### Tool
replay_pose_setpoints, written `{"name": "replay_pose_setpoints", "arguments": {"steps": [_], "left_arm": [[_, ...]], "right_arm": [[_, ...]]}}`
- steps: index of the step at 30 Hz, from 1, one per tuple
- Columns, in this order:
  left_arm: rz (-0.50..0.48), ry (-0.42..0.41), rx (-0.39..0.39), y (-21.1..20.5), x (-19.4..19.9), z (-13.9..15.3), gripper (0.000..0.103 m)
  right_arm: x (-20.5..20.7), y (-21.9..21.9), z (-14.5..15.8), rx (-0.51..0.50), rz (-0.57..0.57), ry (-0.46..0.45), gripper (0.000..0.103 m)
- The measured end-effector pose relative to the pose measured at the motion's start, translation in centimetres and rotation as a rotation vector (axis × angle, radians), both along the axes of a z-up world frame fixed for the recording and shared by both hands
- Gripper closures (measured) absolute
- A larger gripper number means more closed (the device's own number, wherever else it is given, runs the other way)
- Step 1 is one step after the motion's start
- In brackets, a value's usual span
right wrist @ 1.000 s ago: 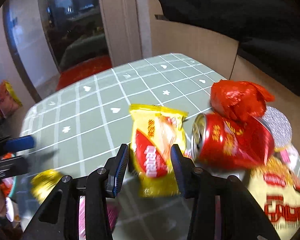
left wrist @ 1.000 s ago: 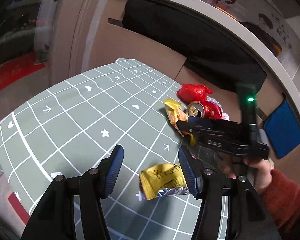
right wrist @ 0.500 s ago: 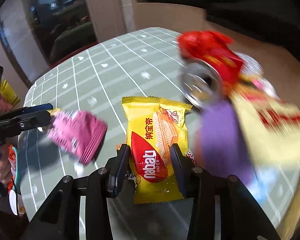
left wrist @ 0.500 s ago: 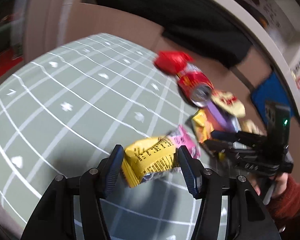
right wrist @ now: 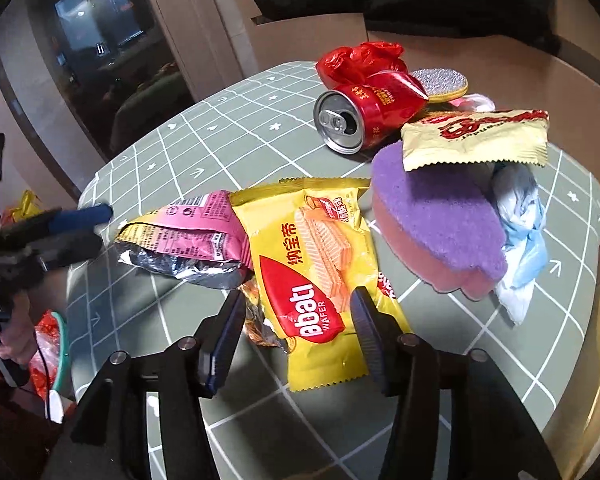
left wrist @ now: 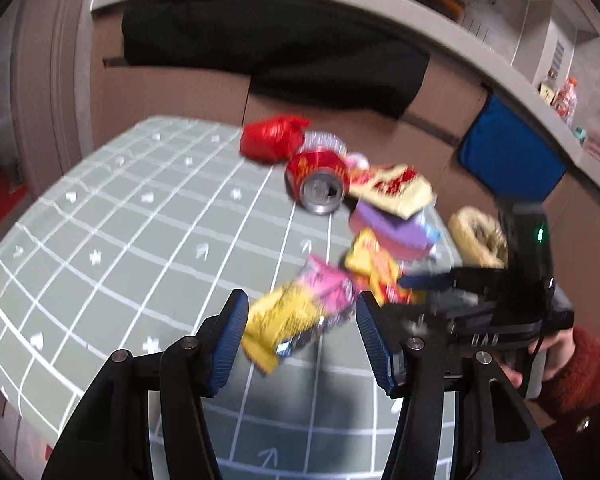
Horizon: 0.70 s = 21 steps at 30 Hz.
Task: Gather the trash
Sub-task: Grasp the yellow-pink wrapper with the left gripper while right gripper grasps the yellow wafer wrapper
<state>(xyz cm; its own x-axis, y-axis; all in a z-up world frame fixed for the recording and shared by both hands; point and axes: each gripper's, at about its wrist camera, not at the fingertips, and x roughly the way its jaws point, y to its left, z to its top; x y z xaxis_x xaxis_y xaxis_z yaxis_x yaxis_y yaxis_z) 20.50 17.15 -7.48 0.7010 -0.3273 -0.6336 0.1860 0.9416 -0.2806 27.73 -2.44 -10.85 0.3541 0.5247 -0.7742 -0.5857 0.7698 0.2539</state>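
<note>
Trash pile on green grid counter [right wrist: 228, 152], both grippers over it.

R gripper [right wrist: 296, 320]: jaws opening, yellow wafer wrapper [right wrist: 320, 264] lies flat btwn them, pads not pressing. L gripper [left wrist: 298, 340]: jaws spread, yellow/pink snack wrapper [left wrist: 296, 312] btwn them, blurred, can't tell if touching. Toward far edge: red soda can [right wrist: 364, 116] on its side, red plastic bag [right wrist: 356, 60] behind it, purple sponge [right wrist: 436, 216] w/ cream wrapper [right wrist: 476, 140] on top.
</note>
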Motion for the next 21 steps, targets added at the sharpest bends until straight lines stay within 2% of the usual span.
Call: {"name": "replay_pose_setpoints", "arguments": {"steps": [2,4,6,9,11,17,21], "left_arm": [[-0.029,-0.003,0.015,-0.3,1.1,-0.1,0.046],[-0.066,0.04,0.051,-1.0,2.9,-1.1,0.046],[-0.084,0.081,0.072,-1.3,4.4,-2.3,0.046],[-0.085,0.114,0.086,-1.6,5.1,-3.9,0.046],[-0.084,0.125,0.089,-1.9,5.1,-4.7,0.046],[-0.043,0.152,0.096,-2.3,4.5,-5.3,0.047],[-0.008,0.154,0.061,-1.9,3.9,-5.0,0.062]], "right_arm": [[-0.4,-0.1,0.1,-0.017,0.003,-0.009,0.052],[-1.3,-0.3,0.3,-0.042,-0.008,-0.034,0.053],[-2.6,-1.1,1.1,-0.046,-0.019,-0.099,0.057],[-4.5,-2.4,2.8,-0.036,-0.02,-0.194,0.057],[-5.0,-3.3,3.5,-0.031,-0.02,-0.225,0.056],[-2.8,-4.2,3.1,0.008,-0.008,-0.151,0.056],[-0.9,-2.5,1.9,0.001,0.012,-0.132,0.056]]}}
